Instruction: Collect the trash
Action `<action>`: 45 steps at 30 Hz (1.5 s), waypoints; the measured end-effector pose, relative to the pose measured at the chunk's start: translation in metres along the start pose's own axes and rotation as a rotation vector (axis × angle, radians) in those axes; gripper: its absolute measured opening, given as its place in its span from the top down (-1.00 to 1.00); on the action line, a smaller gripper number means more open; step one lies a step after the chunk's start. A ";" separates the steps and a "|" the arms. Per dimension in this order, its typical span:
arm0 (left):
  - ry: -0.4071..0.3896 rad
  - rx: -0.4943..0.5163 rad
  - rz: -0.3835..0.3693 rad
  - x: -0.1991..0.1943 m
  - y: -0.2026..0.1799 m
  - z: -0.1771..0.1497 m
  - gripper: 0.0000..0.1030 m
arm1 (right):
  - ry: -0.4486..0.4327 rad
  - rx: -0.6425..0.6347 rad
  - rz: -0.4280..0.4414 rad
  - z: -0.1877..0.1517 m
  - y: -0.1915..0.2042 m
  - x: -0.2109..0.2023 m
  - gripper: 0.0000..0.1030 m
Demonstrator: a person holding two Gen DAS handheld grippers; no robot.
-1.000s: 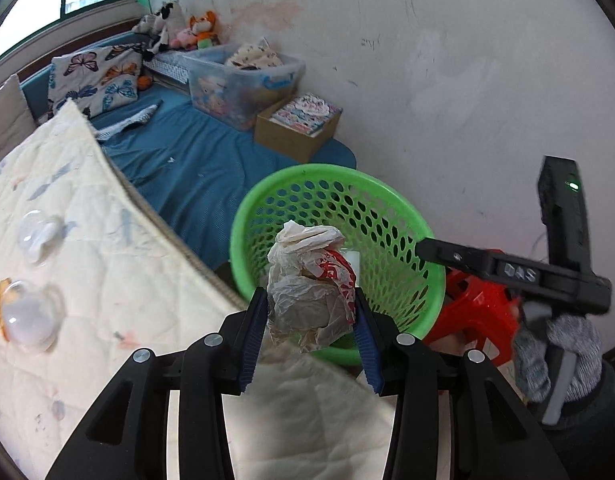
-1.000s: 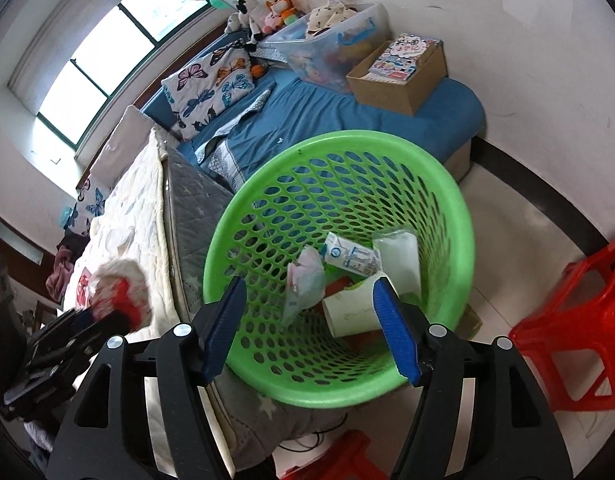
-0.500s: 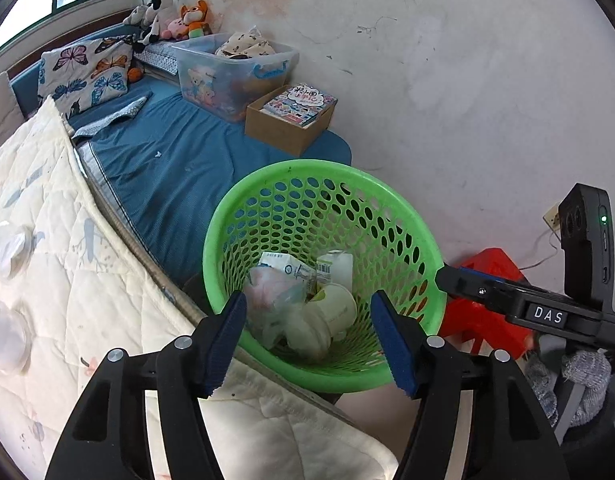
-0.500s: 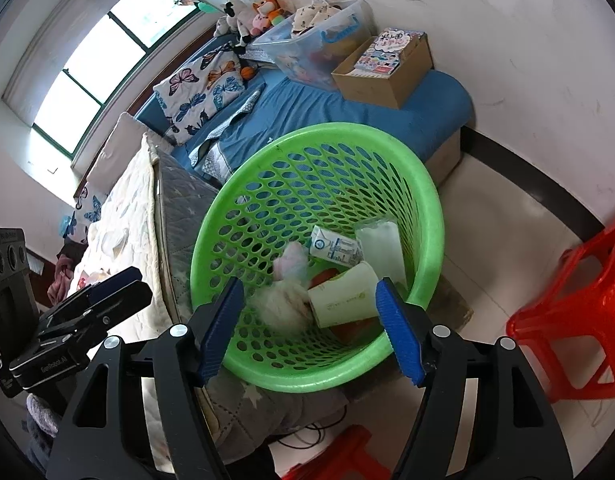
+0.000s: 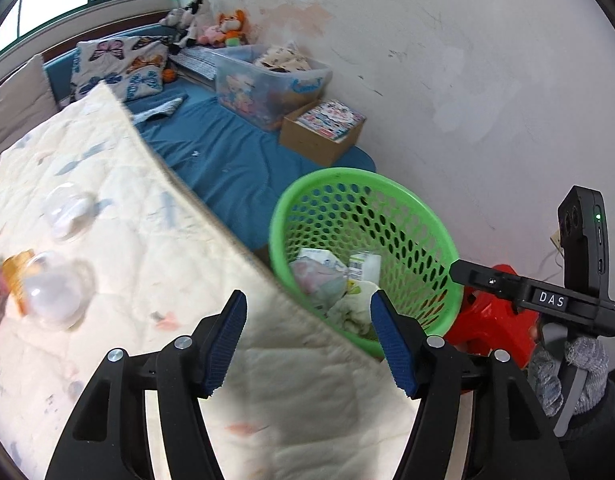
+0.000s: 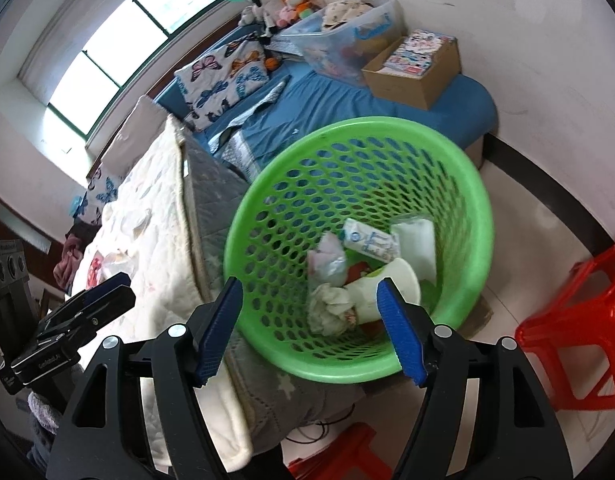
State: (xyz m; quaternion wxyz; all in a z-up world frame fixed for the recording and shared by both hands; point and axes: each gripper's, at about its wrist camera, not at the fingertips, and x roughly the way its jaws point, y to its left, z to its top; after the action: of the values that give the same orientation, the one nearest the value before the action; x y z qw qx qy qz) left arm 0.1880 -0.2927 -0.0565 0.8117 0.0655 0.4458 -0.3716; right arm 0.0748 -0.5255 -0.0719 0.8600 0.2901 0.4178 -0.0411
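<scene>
Left gripper (image 5: 307, 340): jaws spread wide, nothing between pads; hovers over quilt (image 5: 147, 248) edge, aimed toward remaining litter.
Right gripper (image 6: 309, 328): jaws likewise apart, empty; poised above basket mouth.
Green basket (image 6: 477, 216): perforated, on floor just beside bed corner, within drop reach of both hands. Holds crumpled wrapper (image 6: 327, 308), paper cup (image 6: 391, 280), small carton (image 6: 371, 242), white packet (image 6: 417, 240).
Clear plastic pieces (image 5: 55, 280): lying on quilt, well apart from basket; judged next to collect.
Red stool (image 6: 579, 320): beside basket, not involved.
</scene>
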 end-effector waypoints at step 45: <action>-0.036 -0.059 0.531 -0.089 0.261 -0.053 -0.80 | 0.149 -0.457 0.157 -0.020 0.228 0.093 -0.55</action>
State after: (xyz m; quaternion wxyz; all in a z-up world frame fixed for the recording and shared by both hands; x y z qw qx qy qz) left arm 0.2960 -0.0344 -0.0774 0.8901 0.1499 0.4093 -0.1334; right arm 0.1928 -0.3099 -0.0450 0.8707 0.1222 0.4544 0.1429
